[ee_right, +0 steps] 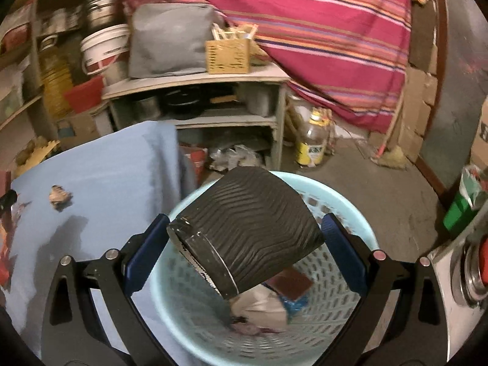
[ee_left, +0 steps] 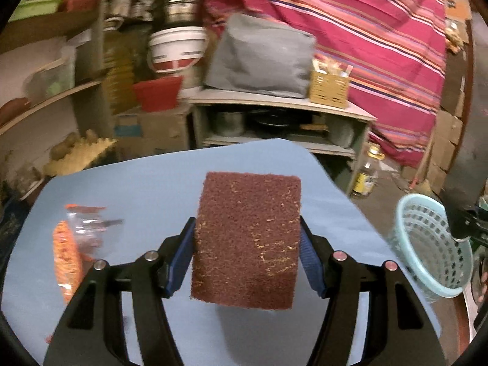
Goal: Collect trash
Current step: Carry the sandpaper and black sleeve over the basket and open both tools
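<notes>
My left gripper (ee_left: 247,244) is shut on a brown scouring sponge (ee_left: 247,241) and holds it above the blue table (ee_left: 137,189). An orange and clear plastic wrapper (ee_left: 76,238) lies on the table to its left. My right gripper (ee_right: 244,235) is shut on a crushed black ribbed paper cup (ee_right: 250,228), held over the light blue trash basket (ee_right: 341,314). The basket holds a brown sponge piece (ee_right: 292,283), white paper and blue scraps. The basket also shows in the left wrist view (ee_left: 433,244), right of the table. A small crumpled scrap (ee_right: 59,196) lies on the table.
A grey shelf unit (ee_left: 274,116) with pots, a grey bag and a yellow basket stands behind the table. A striped pink cloth (ee_left: 366,30) hangs at the back. A bottle (ee_right: 314,143) stands on the floor. A green bin (ee_right: 460,210) is at right.
</notes>
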Action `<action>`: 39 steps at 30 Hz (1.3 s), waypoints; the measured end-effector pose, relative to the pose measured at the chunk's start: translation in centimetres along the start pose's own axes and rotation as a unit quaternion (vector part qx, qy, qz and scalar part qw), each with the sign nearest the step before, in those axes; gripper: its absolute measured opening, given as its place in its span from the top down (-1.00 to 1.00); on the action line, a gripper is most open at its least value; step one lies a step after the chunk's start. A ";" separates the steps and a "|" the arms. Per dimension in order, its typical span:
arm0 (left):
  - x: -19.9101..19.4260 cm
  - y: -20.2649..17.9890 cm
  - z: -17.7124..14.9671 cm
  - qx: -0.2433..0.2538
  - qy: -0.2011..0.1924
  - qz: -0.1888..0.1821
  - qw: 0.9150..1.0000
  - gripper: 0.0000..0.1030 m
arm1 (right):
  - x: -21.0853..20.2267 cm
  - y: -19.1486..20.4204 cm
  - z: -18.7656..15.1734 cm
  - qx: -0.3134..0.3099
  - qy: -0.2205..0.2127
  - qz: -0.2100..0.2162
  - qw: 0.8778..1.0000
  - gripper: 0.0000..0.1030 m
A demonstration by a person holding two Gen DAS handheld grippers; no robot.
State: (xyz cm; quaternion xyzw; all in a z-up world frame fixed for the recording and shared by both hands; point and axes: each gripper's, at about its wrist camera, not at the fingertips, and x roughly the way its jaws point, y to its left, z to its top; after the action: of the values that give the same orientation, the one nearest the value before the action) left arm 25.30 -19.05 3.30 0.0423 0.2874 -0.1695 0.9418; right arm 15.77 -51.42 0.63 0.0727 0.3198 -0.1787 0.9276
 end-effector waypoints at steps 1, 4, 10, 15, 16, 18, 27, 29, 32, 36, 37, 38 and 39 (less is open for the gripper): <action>0.1 -1.1 -0.1 0.004 0.000 -0.004 1.000 -0.22 | 0.3 -0.6 0.0 0.003 0.004 -0.003 1.000 -0.88; 1.0 -4.3 0.1 0.002 0.009 -0.029 1.000 -0.22 | 0.9 -1.2 0.0 0.004 0.010 -0.011 1.000 -0.88; 1.7 -10.5 0.4 0.026 0.010 -0.060 0.998 -0.22 | 1.2 -2.7 0.2 0.020 0.012 -0.013 1.000 -0.89; 2.2 -14.8 0.4 0.042 0.011 -0.084 0.996 -0.22 | -0.5 -5.7 0.4 0.060 -0.003 -0.026 0.998 -0.91; 2.3 -15.5 0.3 0.042 0.012 -0.089 0.995 -0.22 | -0.7 -6.3 0.3 0.069 -0.004 -0.026 0.997 -0.91; 2.8 -16.8 0.3 0.044 0.018 -0.101 0.994 -0.22 | -1.1 -7.3 0.0 0.076 -0.007 -0.043 0.996 -0.91; 5.1 -23.1 -0.1 0.057 0.035 -0.147 0.987 -0.22 | -2.5 -9.8 -0.6 0.089 -0.021 -0.066 0.994 -0.91; 5.7 -24.0 -0.3 0.060 0.039 -0.151 0.986 -0.22 | -2.6 -10.4 -0.7 0.096 -0.022 -0.069 0.993 -0.91; 6.4 -25.2 -0.6 0.071 0.049 -0.164 0.983 -0.29 | -2.6 -11.5 -0.9 0.114 -0.022 -0.072 0.991 -0.91; 6.5 -24.9 -0.6 0.067 0.043 -0.163 0.983 -0.67 | -2.7 -12.6 -1.1 0.134 -0.017 -0.078 0.988 -0.91; 6.5 -24.6 -0.5 0.067 0.044 -0.163 0.983 -0.67 | -2.7 -12.7 -1.1 0.138 -0.017 -0.078 0.987 -0.91; 6.4 -24.2 -0.3 0.068 0.046 -0.158 0.984 -0.67 | -2.8 -12.8 -1.1 0.141 -0.017 -0.079 0.987 -0.91; 6.1 -23.7 -0.2 0.066 0.043 -0.151 0.985 -0.67 | -2.8 -12.9 -1.1 0.141 -0.018 -0.080 0.987 -0.91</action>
State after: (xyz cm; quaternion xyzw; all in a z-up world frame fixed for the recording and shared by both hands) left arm 21.79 -43.08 0.14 0.0675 0.3190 -0.3267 0.8871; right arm 8.19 -62.23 1.24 0.1735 0.2797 -0.2971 0.8963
